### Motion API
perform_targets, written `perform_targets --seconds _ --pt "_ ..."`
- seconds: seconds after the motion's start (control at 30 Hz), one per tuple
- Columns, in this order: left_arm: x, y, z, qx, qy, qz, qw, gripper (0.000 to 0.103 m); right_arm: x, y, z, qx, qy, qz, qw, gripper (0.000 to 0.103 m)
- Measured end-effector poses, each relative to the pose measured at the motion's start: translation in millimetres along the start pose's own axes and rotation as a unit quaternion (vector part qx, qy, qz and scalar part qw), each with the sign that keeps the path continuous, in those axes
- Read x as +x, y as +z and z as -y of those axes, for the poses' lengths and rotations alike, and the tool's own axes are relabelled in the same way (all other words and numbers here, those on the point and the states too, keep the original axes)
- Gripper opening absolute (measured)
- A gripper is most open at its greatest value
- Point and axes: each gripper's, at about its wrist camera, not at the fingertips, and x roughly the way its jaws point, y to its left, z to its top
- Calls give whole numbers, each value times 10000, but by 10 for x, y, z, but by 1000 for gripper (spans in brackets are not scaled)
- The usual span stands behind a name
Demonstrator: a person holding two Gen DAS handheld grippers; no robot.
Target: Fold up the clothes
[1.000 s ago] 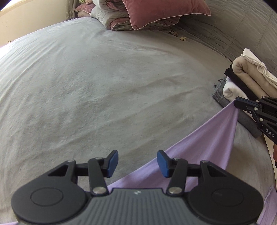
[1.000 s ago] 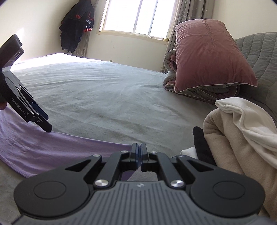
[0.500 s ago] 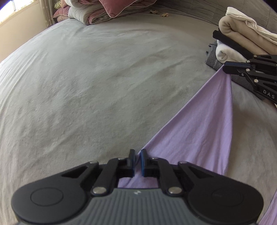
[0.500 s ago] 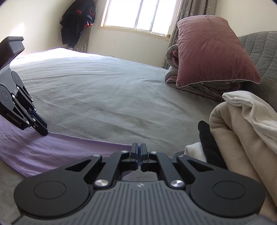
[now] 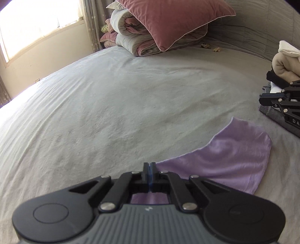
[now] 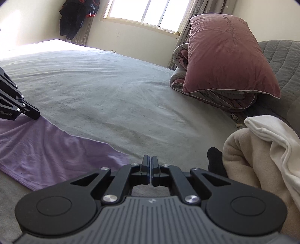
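A purple cloth (image 5: 225, 159) lies on the grey bed (image 5: 112, 112), spread between the two grippers. My left gripper (image 5: 149, 165) is shut on its near edge, and purple fabric shows under the jaws. In the right wrist view the same cloth (image 6: 46, 150) runs from the left gripper (image 6: 36, 116) toward my right gripper (image 6: 151, 159). The right gripper is shut with only grey sheet showing under it. In the left wrist view the right gripper (image 5: 260, 98) hangs apart from the cloth's loose far corner.
A stack of folded clothes (image 6: 253, 154) in beige, white and black sits close to the right of my right gripper. A pink pillow (image 6: 225, 56) rests on a rolled quilt (image 5: 131, 41) at the head of the bed. A dark jacket (image 6: 75, 16) hangs by the window.
My left jaws closed on the cloth's edge and the left gripper tilted upward. The cloth's far corner came away from the right gripper and dropped slack onto the bed.
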Motion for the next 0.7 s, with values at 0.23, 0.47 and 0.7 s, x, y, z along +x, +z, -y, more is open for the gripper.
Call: perform_targets --seconds 0.23,0.47,0.7 --pt "255 -68 -12 -140 228 -246 9993 0 327 72 94 284 154 -398 9987 0" --pt "138 103 -100 -710 -463 -169 9963 8 -13 -57 289 1404 1019 -639 9828 15" --pt "339 389 216 -1044 -1475 -273 9832 28 -123 -287 115 1903 1188 -663 9723 39"
